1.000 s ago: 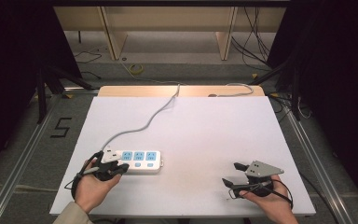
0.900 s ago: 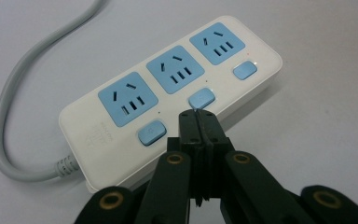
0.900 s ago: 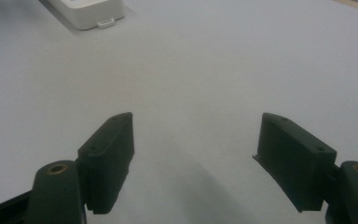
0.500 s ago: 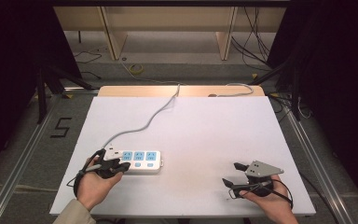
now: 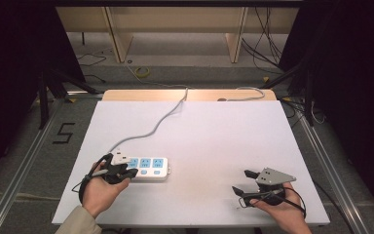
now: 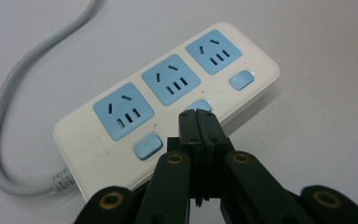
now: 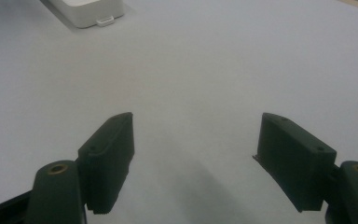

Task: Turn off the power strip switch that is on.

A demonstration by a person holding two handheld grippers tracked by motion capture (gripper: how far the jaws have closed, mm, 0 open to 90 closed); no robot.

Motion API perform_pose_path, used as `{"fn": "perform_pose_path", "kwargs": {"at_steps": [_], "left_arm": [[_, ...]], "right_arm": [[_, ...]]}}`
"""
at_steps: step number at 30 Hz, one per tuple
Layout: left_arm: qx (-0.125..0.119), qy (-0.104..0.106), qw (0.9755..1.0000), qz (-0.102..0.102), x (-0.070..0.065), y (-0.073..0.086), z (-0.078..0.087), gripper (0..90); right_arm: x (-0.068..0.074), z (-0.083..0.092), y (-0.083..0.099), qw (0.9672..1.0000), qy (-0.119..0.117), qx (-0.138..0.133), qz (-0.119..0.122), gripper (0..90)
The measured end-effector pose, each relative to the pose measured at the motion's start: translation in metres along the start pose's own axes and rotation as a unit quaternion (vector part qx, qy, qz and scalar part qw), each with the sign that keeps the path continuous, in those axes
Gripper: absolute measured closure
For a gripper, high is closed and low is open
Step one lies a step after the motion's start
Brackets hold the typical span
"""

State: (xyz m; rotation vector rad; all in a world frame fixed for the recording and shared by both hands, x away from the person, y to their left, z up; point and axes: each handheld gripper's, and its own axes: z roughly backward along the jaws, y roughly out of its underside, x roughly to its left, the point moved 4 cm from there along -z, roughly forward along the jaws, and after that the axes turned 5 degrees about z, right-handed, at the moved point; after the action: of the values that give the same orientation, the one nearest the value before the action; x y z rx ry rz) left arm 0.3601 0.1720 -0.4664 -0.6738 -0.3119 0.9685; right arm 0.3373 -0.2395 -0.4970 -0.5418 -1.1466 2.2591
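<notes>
Both grippers sit near the table's front edge, one in each hand. Left gripper (image 6: 197, 122) has its jaws pressed together with nothing between them, and their tips sit over the middle blue switch button of a white power strip (image 6: 168, 107); whether they touch the button cannot be told. Right gripper (image 7: 196, 158) has its jaws spread wide over bare white tabletop, holding nothing.

From the high view, the power strip (image 5: 148, 168) lies toward the table's front-left corner, lengthwise along the front edge, with the left gripper (image 5: 121, 171) at its left end and the right gripper (image 5: 243, 183) well apart toward the front-right corner. Its grey cable (image 5: 160, 119) runs from that left end across the table (image 5: 214, 136) and over the back edge. A black "5" (image 5: 63, 132) is marked on the floor to the table's left.

The left gripper view gives what the high view blurs: three blue socket faces, each with its own blue button beside it, so three buttons in all. There is faint embossed lettering near the cable end, too small to read. The right gripper view catches only one corner of the power strip (image 7: 88, 11), with a small tab at its end.
</notes>
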Motion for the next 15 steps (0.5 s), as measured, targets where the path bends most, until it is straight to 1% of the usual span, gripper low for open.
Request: {"fn": "perform_pose_path", "kwargs": {"at_steps": [11, 13, 15], "left_arm": [[0.004, 0.005, 1.0, -0.004, -0.0049, -0.0059, -0.0037, 89.7], [0.007, 0.005, 0.9999, -0.01, -0.0056, -0.0075, -0.0041, 89.7], [0.006, 0.006, 0.9999, -0.01, -0.0062, -0.0081, -0.0044, 89.7]], "right_arm": [[0.0001, 0.0004, -0.0002, 1.0, 0.0, 0.001, 0.001, 28.2], [0.0002, 0.0004, -0.0003, 1.0, 0.0, 0.001, 0.001, 28.2], [0.0002, 0.0003, -0.0004, 1.0, 0.0, 0.0, 0.002, 28.3]]}}
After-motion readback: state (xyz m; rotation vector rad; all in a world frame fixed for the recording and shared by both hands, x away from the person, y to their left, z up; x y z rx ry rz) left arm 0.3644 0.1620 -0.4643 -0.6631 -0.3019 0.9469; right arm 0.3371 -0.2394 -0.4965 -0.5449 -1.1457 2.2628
